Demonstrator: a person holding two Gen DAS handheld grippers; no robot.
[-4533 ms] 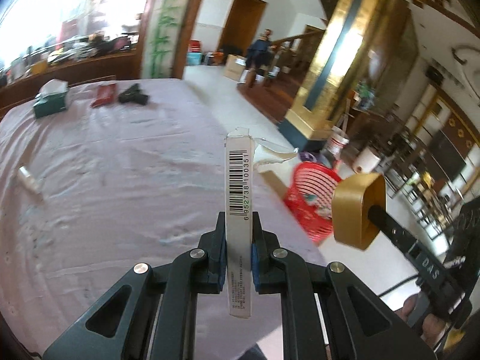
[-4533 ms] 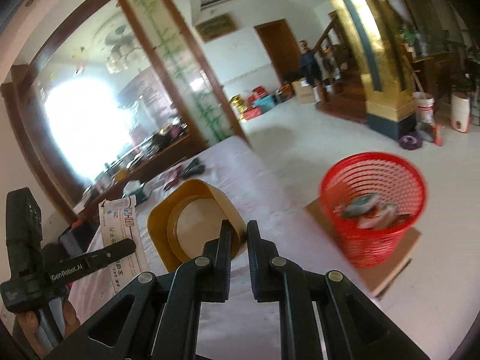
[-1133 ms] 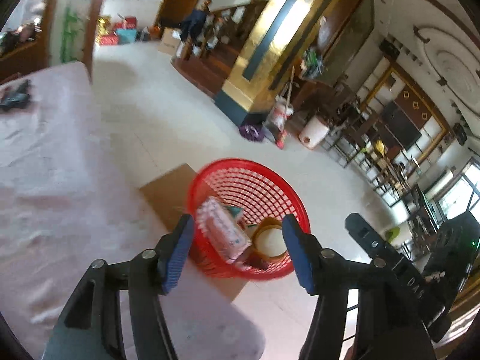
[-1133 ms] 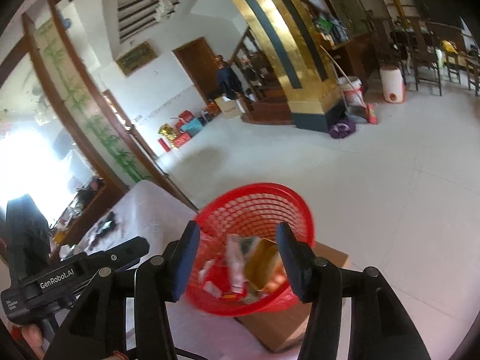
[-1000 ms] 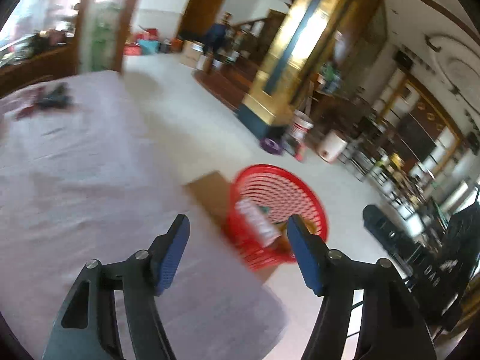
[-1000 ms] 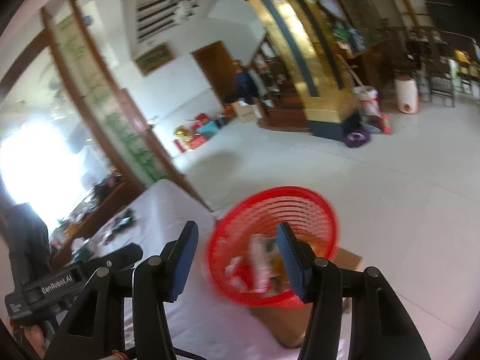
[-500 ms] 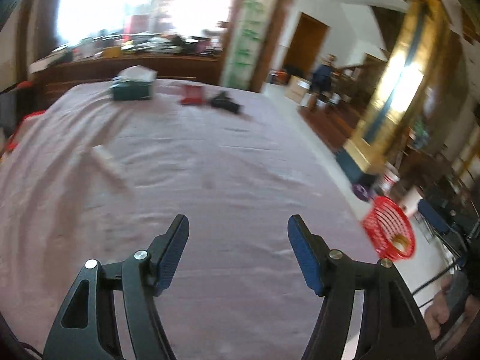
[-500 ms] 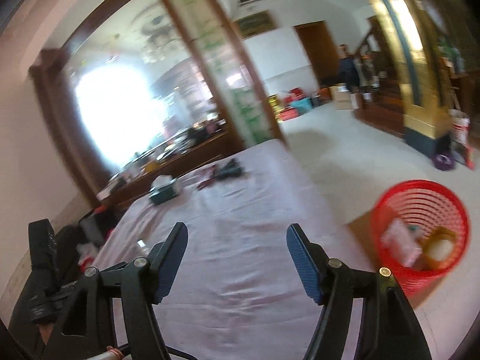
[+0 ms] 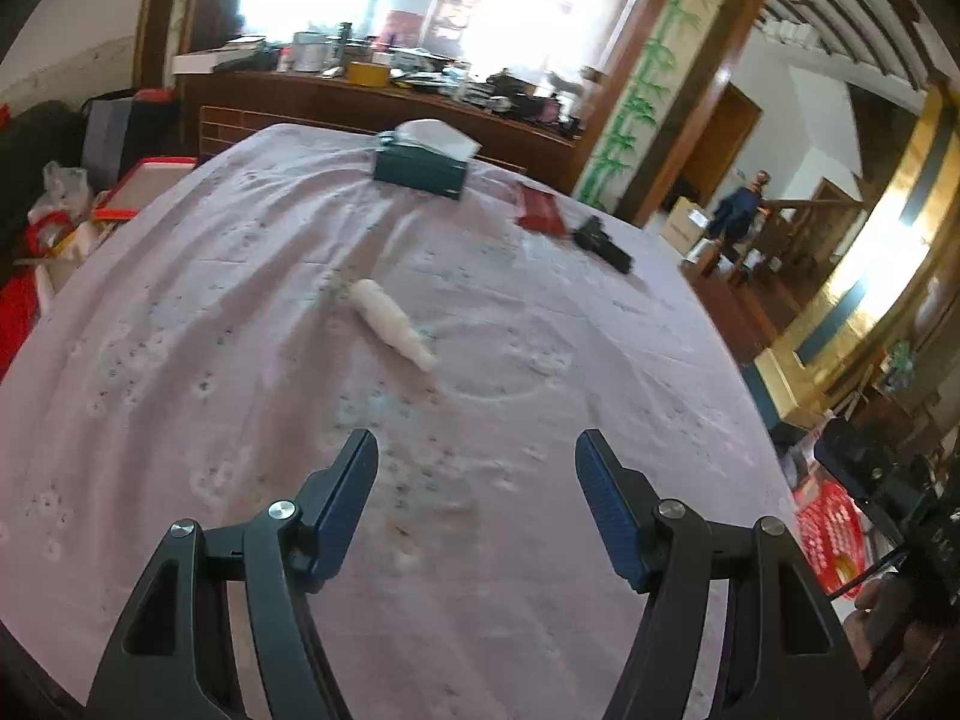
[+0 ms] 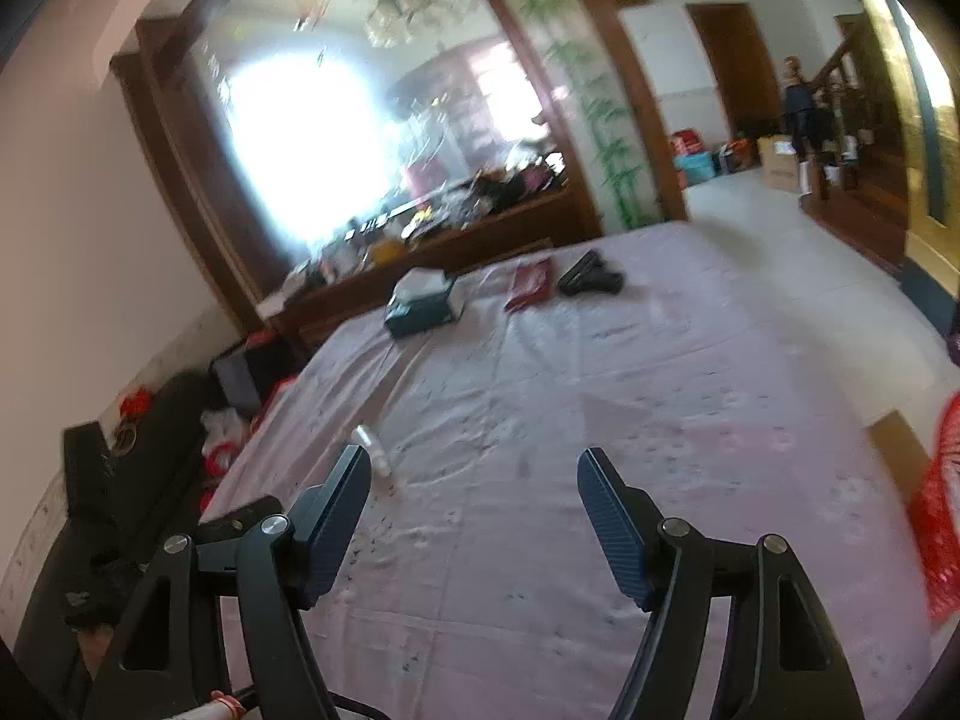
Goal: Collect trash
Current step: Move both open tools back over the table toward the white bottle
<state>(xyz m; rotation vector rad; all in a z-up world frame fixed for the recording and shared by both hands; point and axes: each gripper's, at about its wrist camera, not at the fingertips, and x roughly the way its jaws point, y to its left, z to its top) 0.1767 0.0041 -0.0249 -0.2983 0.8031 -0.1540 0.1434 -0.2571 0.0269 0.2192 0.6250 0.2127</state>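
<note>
A small white plastic bottle [image 9: 393, 324] lies on its side on the pink tablecloth [image 9: 180, 360], ahead of my left gripper [image 9: 477, 468], which stands open and empty over the cloth. The right wrist view shows the same bottle [image 10: 372, 450] just beyond its left fingertip. My right gripper [image 10: 471, 483] holds nothing and its jaws are still opening. The red mesh trash basket [image 9: 831, 534] stands on the floor off the table's right side, and only its edge [image 10: 939, 516] shows in the right wrist view.
At the table's far end lie a green tissue box [image 9: 420, 165], a red packet [image 9: 540, 210] and a black object [image 9: 603, 243]. A cluttered wooden sideboard [image 9: 372, 102] stands behind. Bags and red boxes [image 9: 66, 210] sit on the floor at left. A person [image 9: 741, 213] stands far off.
Both grippers dropped their items into the red basket, then swung left from it to face the table. The right jaws have widened. The white bottle now lies ahead of the left gripper.
</note>
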